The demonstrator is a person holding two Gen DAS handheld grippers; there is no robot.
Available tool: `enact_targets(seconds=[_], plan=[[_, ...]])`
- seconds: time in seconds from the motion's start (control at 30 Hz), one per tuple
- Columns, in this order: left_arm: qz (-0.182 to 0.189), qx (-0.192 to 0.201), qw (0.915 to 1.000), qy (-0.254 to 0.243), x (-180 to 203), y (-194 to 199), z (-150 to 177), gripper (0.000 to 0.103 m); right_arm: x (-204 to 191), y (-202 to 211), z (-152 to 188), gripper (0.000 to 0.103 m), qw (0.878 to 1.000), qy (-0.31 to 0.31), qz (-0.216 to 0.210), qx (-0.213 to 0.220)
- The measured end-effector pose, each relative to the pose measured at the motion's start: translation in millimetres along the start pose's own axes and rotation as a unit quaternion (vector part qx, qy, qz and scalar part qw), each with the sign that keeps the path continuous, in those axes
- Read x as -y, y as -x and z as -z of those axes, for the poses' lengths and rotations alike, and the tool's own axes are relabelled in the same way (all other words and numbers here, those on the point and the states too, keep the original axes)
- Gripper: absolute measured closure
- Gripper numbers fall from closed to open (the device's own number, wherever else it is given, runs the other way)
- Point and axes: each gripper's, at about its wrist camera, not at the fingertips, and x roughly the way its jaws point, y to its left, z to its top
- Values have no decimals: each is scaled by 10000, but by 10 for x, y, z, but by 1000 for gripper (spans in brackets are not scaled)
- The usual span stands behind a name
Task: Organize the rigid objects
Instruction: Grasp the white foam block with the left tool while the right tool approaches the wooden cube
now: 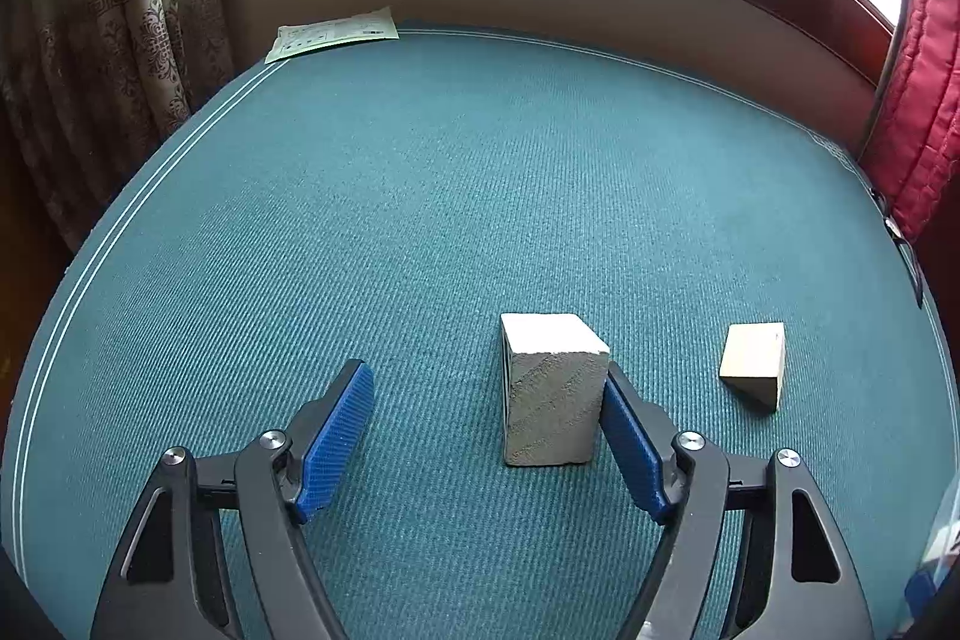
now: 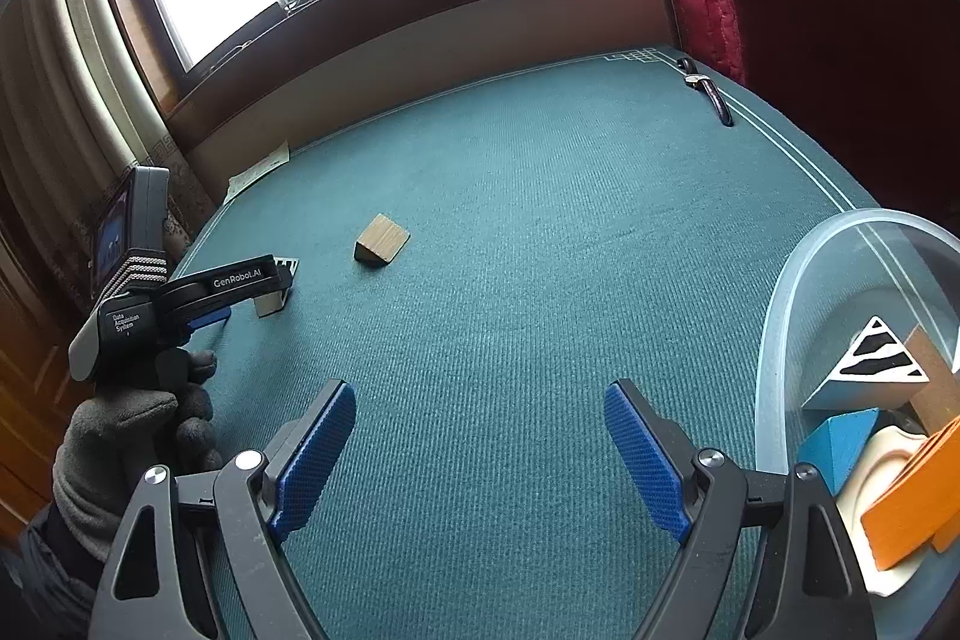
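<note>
A pale wooden block (image 1: 552, 388) stands on the green tablecloth (image 1: 420, 196) between the fingers of my left gripper (image 1: 487, 369). The right pad (image 1: 630, 436) lies right beside the block's side, while the left pad (image 1: 336, 436) is well apart from it, so the jaws are open. A small wooden wedge (image 1: 755, 363) lies to the block's right. In the right wrist view the left gripper (image 2: 255, 301) straddles the block (image 2: 270, 305), with the wedge (image 2: 381, 239) beyond it. My right gripper (image 2: 481, 388) hangs open over bare cloth with nothing between its fingers.
A clear round container (image 2: 780, 316) at the right edge holds a striped triangular block (image 2: 876, 358), a blue block (image 2: 840, 442) and orange pieces (image 2: 912, 496). A wristwatch (image 2: 711, 91) lies at the far right corner, a paper sheet (image 1: 333, 34) at the far left. A gloved hand (image 2: 120, 436) holds the left gripper.
</note>
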Motion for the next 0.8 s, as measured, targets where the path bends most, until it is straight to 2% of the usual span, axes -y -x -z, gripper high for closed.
enact_targets(seconds=[0.23,0.57,0.8], plan=[[292,148,9991,-264,83,20,9,72,-57,-73,-20,15,9997,158,62,-150],[524,408,9974,-267,53,205,40,72,-306,-334,-215,15,9972,618,90,-404],[585,537,9967,-180,-11,322,60,72,-489,-705,-408,15,9935,945,359,-517]])
